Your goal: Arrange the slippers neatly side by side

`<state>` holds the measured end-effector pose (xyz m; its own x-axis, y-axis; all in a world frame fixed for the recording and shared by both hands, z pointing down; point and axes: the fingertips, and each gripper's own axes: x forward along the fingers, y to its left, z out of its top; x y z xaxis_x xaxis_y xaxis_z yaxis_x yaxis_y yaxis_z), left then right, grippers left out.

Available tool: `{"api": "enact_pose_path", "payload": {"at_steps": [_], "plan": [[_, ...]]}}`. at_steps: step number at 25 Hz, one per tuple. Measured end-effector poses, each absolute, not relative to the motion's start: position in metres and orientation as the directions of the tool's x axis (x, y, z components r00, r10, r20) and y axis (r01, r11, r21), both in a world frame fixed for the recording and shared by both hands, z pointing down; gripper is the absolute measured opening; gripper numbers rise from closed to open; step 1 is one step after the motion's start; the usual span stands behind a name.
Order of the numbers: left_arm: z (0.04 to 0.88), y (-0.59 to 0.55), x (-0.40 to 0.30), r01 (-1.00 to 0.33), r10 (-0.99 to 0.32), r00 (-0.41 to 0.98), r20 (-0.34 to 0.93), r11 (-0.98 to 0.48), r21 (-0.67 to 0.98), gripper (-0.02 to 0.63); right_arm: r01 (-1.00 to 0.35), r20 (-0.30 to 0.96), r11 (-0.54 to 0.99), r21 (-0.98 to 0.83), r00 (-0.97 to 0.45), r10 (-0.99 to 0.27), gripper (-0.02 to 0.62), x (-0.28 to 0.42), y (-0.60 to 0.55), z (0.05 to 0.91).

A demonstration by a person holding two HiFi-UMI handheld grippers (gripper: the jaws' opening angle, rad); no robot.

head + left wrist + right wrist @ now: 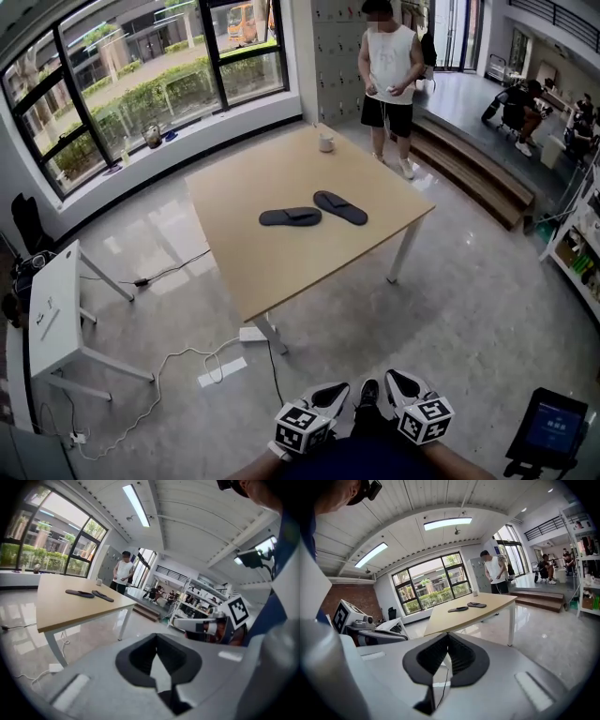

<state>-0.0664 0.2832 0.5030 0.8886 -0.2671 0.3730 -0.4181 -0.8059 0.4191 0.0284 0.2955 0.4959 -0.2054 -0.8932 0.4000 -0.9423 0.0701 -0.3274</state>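
Two dark slippers lie on the wooden table (281, 272), apart and at an angle to each other. The left slipper (291, 217) points sideways, and the right slipper (340, 207) slants away from it. Both show far off in the left gripper view (79, 593) (102, 596) and in the right gripper view (458, 609) (476, 604). My left gripper (328, 395) and right gripper (403, 382) are held low near my body, well short of the table. Both are shut with nothing between the jaws (157, 660) (446, 653).
A white cup (326, 142) stands at the table's far edge. Behind it a person (389, 75) stands. A small white desk (56, 309) is at the left, with cables (178, 361) on the floor. Wooden steps (478, 173) run along the right, and a tablet screen (553, 427) is at the lower right.
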Motion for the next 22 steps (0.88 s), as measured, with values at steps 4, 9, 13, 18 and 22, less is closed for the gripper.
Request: {"api": "enact_pose_path", "payload": {"at_steps": [4, 9, 13, 18, 22], "plan": [[0.504, 0.251, -0.041, -0.447, -0.297, 0.879, 0.373, -0.785, 0.427, 0.005, -0.932, 0.389, 0.128, -0.34, -0.263, -0.883, 0.011, 0.05, 0.258, 0.498], [0.494, 0.207, 0.008, -0.478, -0.329, 0.862, 0.387, -0.784, 0.397, 0.005, -0.916, 0.382, 0.158, -0.369, -0.304, -0.872, 0.011, 0.099, 0.206, 0.494], [0.494, 0.173, 0.052, -0.505, -0.353, 0.845, 0.401, -0.772, 0.386, 0.005, -0.902, 0.375, 0.207, -0.378, -0.354, -0.857, 0.011, 0.135, 0.168, 0.495], [0.494, 0.169, 0.068, -0.51, -0.364, 0.841, 0.4, -0.782, 0.36, 0.005, -0.898, 0.365, 0.208, -0.388, -0.357, -0.86, 0.011, 0.151, 0.159, 0.498], [0.491, 0.147, 0.085, -0.543, -0.399, 0.823, 0.405, -0.762, 0.353, 0.005, -0.887, 0.36, 0.221, -0.405, -0.377, -0.853, 0.011, 0.175, 0.137, 0.499]]}}
